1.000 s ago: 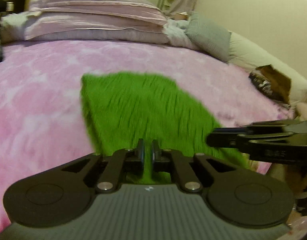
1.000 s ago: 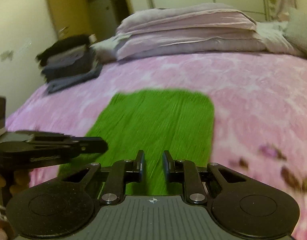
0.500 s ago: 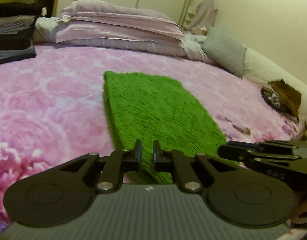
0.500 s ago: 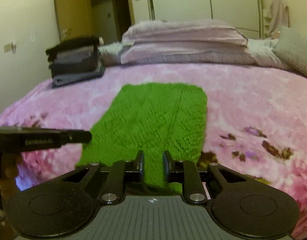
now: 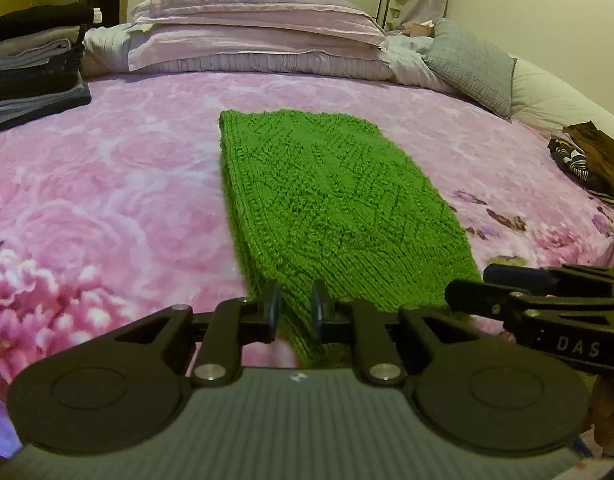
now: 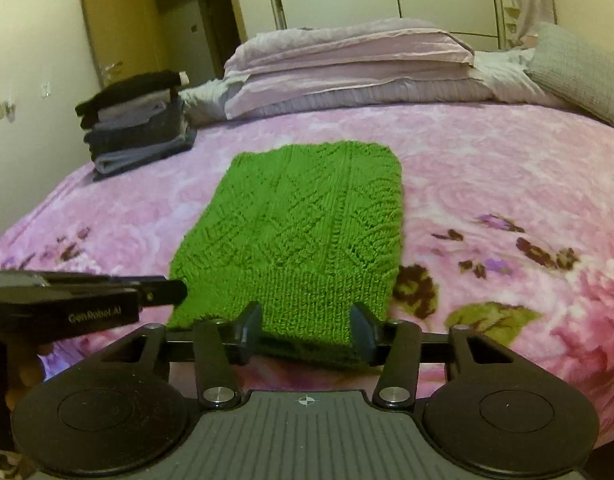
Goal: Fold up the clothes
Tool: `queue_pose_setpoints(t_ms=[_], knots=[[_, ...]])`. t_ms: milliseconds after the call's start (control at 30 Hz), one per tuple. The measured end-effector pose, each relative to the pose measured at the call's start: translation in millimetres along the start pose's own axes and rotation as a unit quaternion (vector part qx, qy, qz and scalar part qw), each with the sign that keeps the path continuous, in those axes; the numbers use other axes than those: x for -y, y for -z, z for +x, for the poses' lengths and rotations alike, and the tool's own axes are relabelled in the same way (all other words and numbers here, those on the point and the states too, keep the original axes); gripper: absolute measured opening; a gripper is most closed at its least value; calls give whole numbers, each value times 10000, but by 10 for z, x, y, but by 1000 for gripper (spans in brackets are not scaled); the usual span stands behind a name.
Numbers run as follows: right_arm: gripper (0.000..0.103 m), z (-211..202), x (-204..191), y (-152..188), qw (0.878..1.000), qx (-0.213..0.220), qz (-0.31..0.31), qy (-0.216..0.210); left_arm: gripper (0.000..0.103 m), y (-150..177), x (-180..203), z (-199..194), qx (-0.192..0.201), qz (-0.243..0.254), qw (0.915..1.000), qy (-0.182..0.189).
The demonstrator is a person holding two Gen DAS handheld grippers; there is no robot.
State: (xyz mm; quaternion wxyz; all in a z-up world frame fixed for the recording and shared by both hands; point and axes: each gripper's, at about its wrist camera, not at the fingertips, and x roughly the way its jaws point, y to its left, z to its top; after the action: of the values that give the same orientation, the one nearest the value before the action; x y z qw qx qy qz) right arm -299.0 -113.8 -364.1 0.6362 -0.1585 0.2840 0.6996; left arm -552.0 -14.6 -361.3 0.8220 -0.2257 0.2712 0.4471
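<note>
Left wrist view: green knit sweater [image 5: 331,208] lying folded into a long strip on the pink floral bed [image 5: 107,184]; left hand-held gripper [image 5: 295,312] sitting narrowly parted around its near left edge, grip unclear.
Right wrist view: cable-pattern sweater [image 6: 303,236] lying flat mid-bed; right hand-held gripper [image 6: 307,330] spreading wide at its ribbed hem.

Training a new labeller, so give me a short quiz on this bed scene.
1. True or false: the right gripper stands open.
2. Where does the clothes stack lie relative to the knit? A) on it B) far left of it, on the bed C) on the pillows
3. The knit's colour is ___.
Key: 1 true; 2 B; 3 green.
</note>
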Motion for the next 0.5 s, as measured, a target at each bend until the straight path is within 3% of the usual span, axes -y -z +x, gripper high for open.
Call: queue_pose_setpoints(t_ms=[33,133,267,333,433,500], knots=[[48,-13,4,-9,10000,11,18,-4,15,-3,-7,-10,-27,-61,10000,37],[50,-38,38,-35,9999,48,136,-23,31,-30,-72,-66,-30,-354,9993,150],[64,-47,235,-62,9974,82,703,-153,47,-21,-367,-146,-4,-1346,9893,555],[66,-13,434,-56,9910,82,1295,-320,47,18,-565,-106,-82,-2034,9753,853],[66,129,737,-9,9713,-34,2269,-714,48,137,-809,87,-421,-3121,9387,1402],[66,246,900,39,9539,-152,2831,-987,48,211,-863,199,-562,-3535,9190,1652]])
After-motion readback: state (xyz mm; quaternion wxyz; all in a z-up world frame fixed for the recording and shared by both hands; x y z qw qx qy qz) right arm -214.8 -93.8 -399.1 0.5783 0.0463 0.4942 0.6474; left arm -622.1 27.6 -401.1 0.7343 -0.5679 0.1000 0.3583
